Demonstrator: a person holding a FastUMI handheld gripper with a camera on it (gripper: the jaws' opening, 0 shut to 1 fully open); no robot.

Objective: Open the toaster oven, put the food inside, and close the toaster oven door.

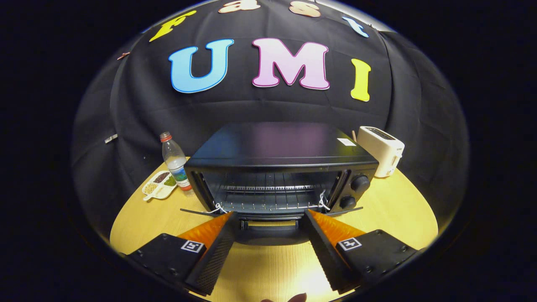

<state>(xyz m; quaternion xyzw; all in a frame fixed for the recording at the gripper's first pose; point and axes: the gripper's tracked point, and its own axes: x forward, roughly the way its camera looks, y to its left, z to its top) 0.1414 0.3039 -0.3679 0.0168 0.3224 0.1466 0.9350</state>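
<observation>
The toaster oven point(281, 167) stands on the wooden table point(398, 209) straight ahead of the fingers, its door point(270, 230) swung fully down and lying flat toward the gripper. The door's handle sits between the two fingertips, just ahead of them, and its ends reach out past both tips. Inside the open cavity a wire rack point(268, 197) spans the width, with thin white cords at the lower corners running to the door. Two round knobs point(360, 183) sit one above the other on the oven's front panel, beyond the right finger.

The gripper point(268, 216) has its fingers spread wide apart, holding nothing; the tips hover close over the lowered door.

Beyond the left finger, beside the oven, a clear plastic bottle point(176, 163) with a red cap stands upright, and just next to it lies a small white divided dish point(158, 184) with dark and green contents. Beyond the right finger, behind the oven's far corner, stands a white slot toaster point(381, 151).
</observation>
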